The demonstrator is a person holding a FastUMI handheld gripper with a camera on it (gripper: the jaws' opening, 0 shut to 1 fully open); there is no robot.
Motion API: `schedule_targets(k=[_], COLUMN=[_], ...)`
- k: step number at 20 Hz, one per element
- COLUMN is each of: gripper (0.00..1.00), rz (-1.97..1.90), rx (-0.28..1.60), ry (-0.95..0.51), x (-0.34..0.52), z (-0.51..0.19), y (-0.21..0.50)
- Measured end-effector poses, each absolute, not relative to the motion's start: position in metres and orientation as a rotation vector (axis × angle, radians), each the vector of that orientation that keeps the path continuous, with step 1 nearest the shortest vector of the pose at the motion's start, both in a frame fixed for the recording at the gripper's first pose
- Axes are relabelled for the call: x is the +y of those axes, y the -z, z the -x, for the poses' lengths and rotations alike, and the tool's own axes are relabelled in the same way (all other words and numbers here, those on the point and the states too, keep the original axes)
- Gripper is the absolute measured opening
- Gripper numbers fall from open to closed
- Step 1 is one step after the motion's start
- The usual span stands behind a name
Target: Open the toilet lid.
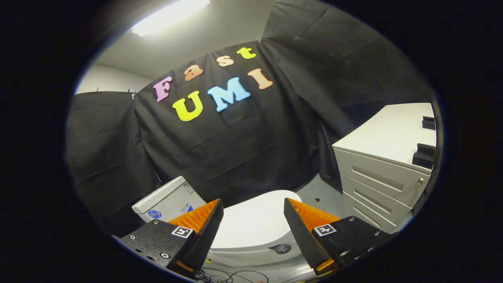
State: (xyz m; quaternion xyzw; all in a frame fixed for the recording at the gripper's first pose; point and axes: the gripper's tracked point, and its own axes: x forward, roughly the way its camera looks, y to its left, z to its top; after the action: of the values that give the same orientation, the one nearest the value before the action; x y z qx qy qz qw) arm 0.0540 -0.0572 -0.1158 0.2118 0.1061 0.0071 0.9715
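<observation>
Item: toilet lid [253, 224], white, lying closed and flat on the bowl. Landmark for all entries below.

Gripper [253, 204]: fingers spread wide and empty, one to each side of the lid, poised above it with no contact. The lid shows in the gap between them.

Cistern [169, 198]: white, behind the lid on its far left side, with small stickers on the face.

Round dark badge [282, 248]: on the front of the bowl, just under the lid's near rim.

Cabinet [385, 173]: white, drawered, to the right of the lid and well apart; two dark blocks [424, 155] sit on its top.

Cables [228, 275]: loose on the floor just in front of the bowl, below the fingers.

Booth wall [235, 145]: black cloth hanging behind the lid and cistern.

Risks, as judged:
- The lid's top is smooth and domed; fingers pressed on it would likely slide instead of lifting. The rim is the likelier purchase.
- With the fingers this wide, closing may miss the thin edge or pinch lid and seat together.
- A raised lid swings toward the cistern; release too early and it could drop back.
- The cables could snag a low approach.
</observation>
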Motion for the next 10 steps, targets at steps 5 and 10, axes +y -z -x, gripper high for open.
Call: schedule_targets(k=[5, 10], gripper=[0.95, 0.95], rz=[-0.479, -0.625], rx=[0.279, 0.378], ry=[-0.008, -0.028], x=[-0.068, -0.073], z=[-0.060, -0.068], y=[0.152, 0.194])
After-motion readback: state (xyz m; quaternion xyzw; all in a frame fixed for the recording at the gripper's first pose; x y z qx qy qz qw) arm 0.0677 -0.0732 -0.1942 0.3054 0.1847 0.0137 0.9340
